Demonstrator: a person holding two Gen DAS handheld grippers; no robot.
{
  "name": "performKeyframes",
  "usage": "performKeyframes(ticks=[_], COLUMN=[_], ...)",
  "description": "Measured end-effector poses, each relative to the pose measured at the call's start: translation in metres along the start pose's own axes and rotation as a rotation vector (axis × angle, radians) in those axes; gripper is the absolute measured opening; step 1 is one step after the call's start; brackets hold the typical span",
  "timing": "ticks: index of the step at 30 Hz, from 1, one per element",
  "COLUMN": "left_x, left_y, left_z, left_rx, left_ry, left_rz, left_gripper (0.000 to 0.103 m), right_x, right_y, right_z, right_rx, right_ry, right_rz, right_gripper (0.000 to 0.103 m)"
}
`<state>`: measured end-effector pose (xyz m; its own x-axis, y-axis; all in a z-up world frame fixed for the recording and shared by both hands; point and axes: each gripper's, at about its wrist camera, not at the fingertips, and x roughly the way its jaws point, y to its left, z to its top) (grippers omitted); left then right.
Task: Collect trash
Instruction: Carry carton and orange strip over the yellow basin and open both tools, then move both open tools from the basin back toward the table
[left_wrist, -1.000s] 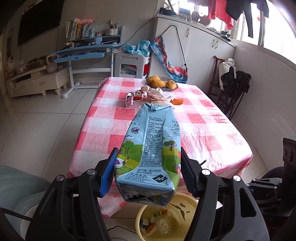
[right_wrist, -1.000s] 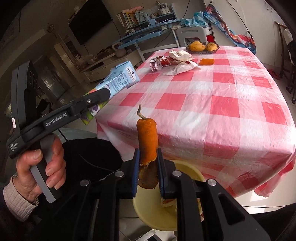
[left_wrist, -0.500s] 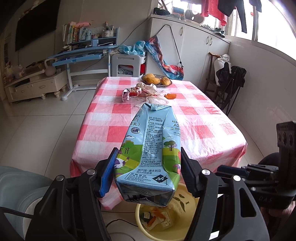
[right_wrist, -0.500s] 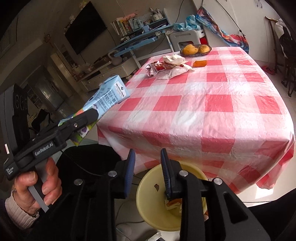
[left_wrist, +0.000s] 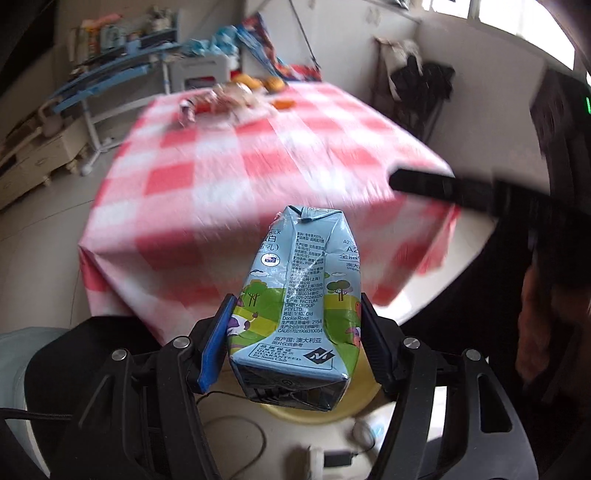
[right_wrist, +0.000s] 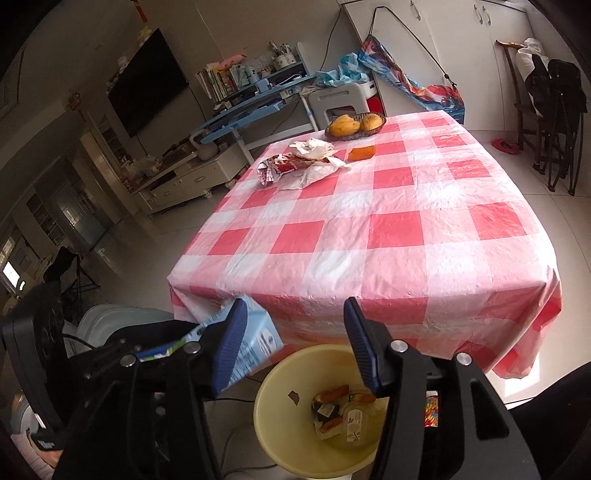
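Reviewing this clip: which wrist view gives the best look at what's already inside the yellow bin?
The right wrist view. It looks down into the yellow bin, showing wrappers and a round lidded container at the bottom. In the left wrist view the milk carton covers nearly all of it; only a strip of yellow rim shows beneath.

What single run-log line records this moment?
left gripper: holding milk carton over yellow bin | right gripper: jaws just opened, empty
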<state>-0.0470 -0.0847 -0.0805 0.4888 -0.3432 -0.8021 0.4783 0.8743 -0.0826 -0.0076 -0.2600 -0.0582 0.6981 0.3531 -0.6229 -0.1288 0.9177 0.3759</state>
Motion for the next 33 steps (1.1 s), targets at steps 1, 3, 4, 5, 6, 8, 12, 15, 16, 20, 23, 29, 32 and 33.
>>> performKeyframes(ticks=[1, 3, 4, 5, 6, 8, 12, 15, 16, 20, 23, 29, 32, 33], left_x=[0.005, 0.014, 0.017, 0.018, 0.019, 0.018, 0.017, 0.013, 0.010, -0.001, -0.009, -0.017, -0.018, -0.019], left_y=[-0.003, -0.005, -0.004, -0.003, 0.001, 0.008, 0.021, 0.028, 0.031, 0.044, 0.050, 0.060, 0.069, 0.071], left_z=[-0.004, -0.011, -0.013, -0.014, -0.015, -0.014, -0.012, -0.010, -0.009, -0.006, -0.002, 0.027, 0.040, 0.042], left_rx=[0.018, 0.032, 0.031, 0.026, 0.013, -0.019, -0.085, -0.131, -0.150, -0.217, -0.245, -0.281, -0.315, -0.326], left_ry=[0.035, 0.083, 0.097, 0.103, 0.109, 0.106, 0.089, 0.048, 0.026, -0.064, -0.122, -0.226, -0.267, -0.277], left_rz=[-0.016, -0.019, -0.011, -0.009, -0.010, -0.011, -0.018, -0.021, -0.020, 0.012, 0.050, 0.118, 0.147, 0.156], left_gripper=[0.062, 0.062, 0.062, 0.062, 0.062, 0.063, 0.066, 0.069, 0.071, 0.079, 0.081, 0.084, 0.087, 0.088], right_x=[0.001, 0.003, 0.004, 0.005, 0.005, 0.008, 0.011, 0.013, 0.014, 0.015, 0.017, 0.020, 0.022, 0.022], right_y=[0.000, 0.000, 0.000, 0.001, 0.002, 0.005, 0.009, 0.011, 0.011, 0.011, 0.012, 0.018, 0.019, 0.019], right_z=[0.000, 0.000, 0.000, -0.001, -0.001, -0.002, -0.004, -0.005, -0.005, -0.005, -0.005, -0.005, -0.005, -0.004], right_rx=[0.001, -0.002, -0.006, -0.012, -0.018, -0.032, -0.057, -0.071, -0.074, -0.080, -0.085, -0.111, -0.111, -0.112], right_ry=[0.001, 0.006, 0.008, 0.010, 0.013, 0.020, 0.030, 0.030, 0.030, 0.028, 0.030, 0.021, 0.016, 0.013], right_rz=[-0.004, -0.010, -0.015, -0.019, -0.024, -0.037, -0.056, -0.066, -0.070, -0.083, -0.092, -0.114, -0.132, -0.139], right_gripper=[0.054, 0.055, 0.056, 0.057, 0.057, 0.058, 0.058, 0.059, 0.061, 0.062, 0.063, 0.066, 0.066, 0.066])
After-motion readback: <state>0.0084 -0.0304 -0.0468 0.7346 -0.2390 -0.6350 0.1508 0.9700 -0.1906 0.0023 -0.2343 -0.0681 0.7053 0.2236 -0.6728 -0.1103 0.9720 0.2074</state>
